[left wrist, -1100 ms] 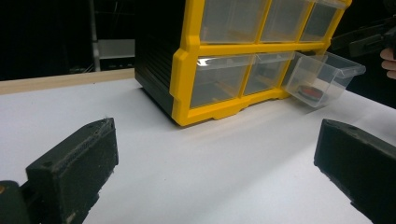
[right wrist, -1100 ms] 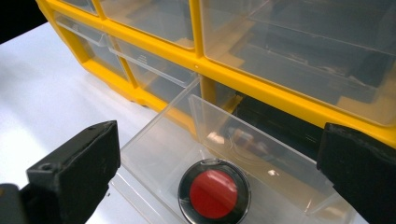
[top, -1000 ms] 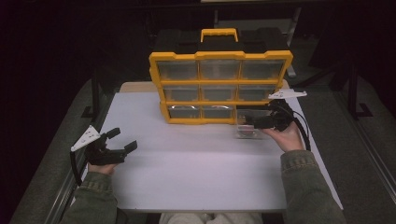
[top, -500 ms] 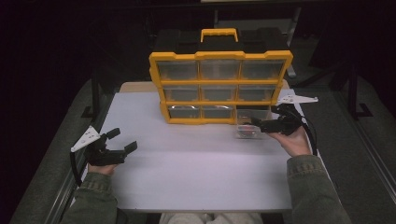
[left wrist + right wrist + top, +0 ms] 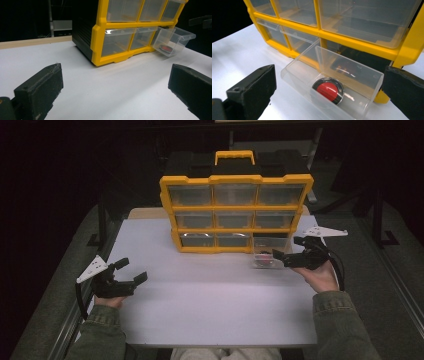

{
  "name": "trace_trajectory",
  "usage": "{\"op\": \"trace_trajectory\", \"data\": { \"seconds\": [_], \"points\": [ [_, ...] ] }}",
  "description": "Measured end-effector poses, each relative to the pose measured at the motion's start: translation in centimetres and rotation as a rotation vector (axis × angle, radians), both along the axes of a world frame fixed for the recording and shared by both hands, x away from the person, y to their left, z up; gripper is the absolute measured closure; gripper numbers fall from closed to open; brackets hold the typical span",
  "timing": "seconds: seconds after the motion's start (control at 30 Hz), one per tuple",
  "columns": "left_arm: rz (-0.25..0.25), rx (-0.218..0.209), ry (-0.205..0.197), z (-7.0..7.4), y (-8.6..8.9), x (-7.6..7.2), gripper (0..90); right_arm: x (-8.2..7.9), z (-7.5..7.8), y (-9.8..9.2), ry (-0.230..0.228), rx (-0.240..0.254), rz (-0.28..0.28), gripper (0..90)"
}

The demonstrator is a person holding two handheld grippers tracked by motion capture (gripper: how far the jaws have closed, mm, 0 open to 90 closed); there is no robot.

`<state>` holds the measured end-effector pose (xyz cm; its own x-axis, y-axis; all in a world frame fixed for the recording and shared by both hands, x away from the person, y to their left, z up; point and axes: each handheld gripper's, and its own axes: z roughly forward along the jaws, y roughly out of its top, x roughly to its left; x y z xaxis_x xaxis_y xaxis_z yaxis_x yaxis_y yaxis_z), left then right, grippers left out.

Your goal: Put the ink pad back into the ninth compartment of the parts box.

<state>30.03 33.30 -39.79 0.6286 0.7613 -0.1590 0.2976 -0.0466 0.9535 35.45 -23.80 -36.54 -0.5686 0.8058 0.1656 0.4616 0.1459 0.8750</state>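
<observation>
White table (image 5: 210, 295) under dim light, the room beyond it nearly black — only faint frame legs show; at the far edge stands a yellow organiser (image 5: 235, 212) of clear drawers, its black back hard to make out. The bottom-right drawer (image 5: 332, 85) is pulled out onto the table, a red-centred round piece (image 5: 327, 90) inside; what it is, I cannot tell. The right gripper (image 5: 284, 251) sits just beside that drawer, jaws wide apart; the left gripper (image 5: 131, 271) rests well apart near the left edge, jaws spread, empty.
</observation>
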Motion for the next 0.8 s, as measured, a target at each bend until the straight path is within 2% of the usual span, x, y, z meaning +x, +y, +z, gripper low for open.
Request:
{"op": "trace_trajectory", "data": {
  "seconds": [0.27, 0.53, 0.63, 0.8],
  "points": [
    [-0.002, 0.002, -0.001, 0.0, -0.1, 0.0, 0.0, -0.9, -0.9, -0.5, 0.003, -0.006, -0.006, 0.0],
    [-0.001, 0.006, 0.002, 0.0, -0.1, 0.0, 0.0, -2.2, -2.0, -0.9, -0.015, -0.018, -0.028, 0.0],
    [-0.002, 0.009, 0.003, -0.1, -0.2, 0.0, 0.0, -2.6, -2.5, -1.0, -0.015, -0.007, -0.039, 0.0],
    [-0.008, 0.021, 0.007, -0.1, -0.2, 0.0, 0.0, -3.4, -2.8, -1.0, -0.042, 0.003, -0.041, 0.0]
  ]
}}
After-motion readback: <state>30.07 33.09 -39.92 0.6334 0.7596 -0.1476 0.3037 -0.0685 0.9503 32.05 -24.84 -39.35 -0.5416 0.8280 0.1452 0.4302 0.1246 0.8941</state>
